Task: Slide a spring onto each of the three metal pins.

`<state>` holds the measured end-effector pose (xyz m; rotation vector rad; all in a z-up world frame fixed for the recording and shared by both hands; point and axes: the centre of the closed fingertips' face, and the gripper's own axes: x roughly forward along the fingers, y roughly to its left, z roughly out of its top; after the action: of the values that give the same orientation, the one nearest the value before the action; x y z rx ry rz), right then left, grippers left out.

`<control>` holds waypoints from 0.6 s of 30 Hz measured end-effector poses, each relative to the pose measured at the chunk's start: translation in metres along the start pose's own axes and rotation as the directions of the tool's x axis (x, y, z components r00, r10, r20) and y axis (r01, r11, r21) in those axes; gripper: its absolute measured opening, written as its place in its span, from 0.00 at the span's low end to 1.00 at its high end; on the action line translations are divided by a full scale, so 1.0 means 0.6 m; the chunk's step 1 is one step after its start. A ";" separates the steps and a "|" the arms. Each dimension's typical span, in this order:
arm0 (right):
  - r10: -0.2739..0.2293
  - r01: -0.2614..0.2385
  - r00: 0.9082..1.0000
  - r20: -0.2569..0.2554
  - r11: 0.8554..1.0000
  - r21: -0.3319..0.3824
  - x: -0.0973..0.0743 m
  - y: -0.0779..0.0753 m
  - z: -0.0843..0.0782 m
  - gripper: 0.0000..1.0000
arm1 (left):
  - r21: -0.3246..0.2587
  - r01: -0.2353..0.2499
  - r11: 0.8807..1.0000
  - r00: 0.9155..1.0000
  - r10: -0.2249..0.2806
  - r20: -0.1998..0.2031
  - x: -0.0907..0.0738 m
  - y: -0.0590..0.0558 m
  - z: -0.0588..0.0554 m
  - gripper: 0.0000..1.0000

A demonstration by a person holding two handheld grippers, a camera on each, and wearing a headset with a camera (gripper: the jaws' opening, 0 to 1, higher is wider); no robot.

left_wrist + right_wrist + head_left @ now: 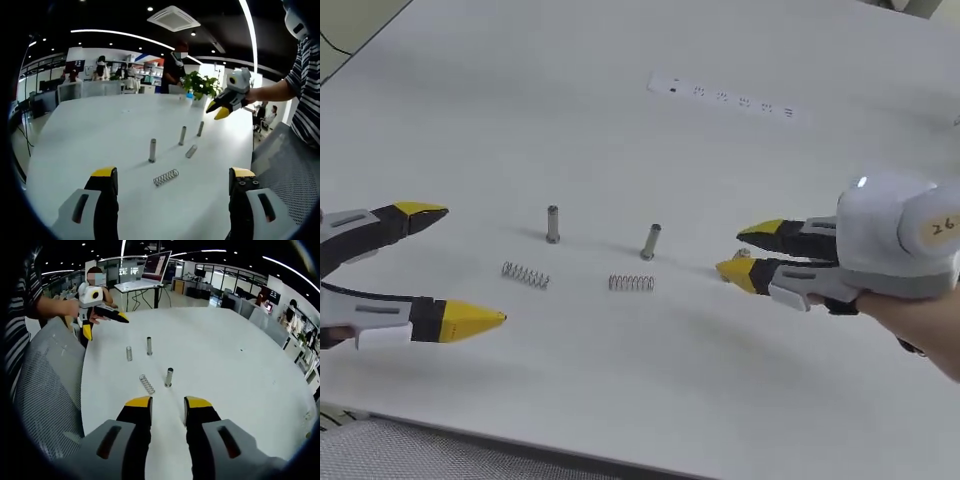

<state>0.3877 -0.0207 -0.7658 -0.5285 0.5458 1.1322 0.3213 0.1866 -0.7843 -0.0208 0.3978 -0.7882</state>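
White table [620,130] is carrying everything, with an office lying beyond it in the gripper views. Three pins are standing upright in a row across the middle: the left pin [552,223], the middle pin [651,241] and the right pin [743,255], which is half hidden. Two springs are lying flat on the near-edge side of that row, the left spring [525,274] near the left pin and the right spring [631,283] near the middle pin, both apart from the pins. A strip [722,98] is lying toward the far edge. The left gripper [450,265] is hovering by the left edge, jaws gaping wide and gripping nothing. The right gripper [730,250], in a hand [910,320], is reaching in from the right edge. Its jaws are standing slightly apart around the right pin; I cannot tell whether they are touching it.
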 end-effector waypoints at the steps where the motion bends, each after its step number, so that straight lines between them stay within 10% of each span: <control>1: 0.016 -0.016 1.000 -0.011 1.000 -0.014 0.005 0.004 0.002 0.27 | 0.008 -0.002 1.000 1.000 0.002 -0.008 -0.001 0.001 -0.003 0.91; 18: 0.185 -0.222 0.970 -0.156 0.936 -0.272 0.079 0.062 0.024 0.25 | 0.013 -0.003 1.000 1.000 0.003 -0.011 -0.004 0.006 -0.003 0.91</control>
<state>0.3703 0.0333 -0.7899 -0.8157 0.5591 1.3937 0.3213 0.1910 -0.7859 -0.0040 0.4026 -0.7882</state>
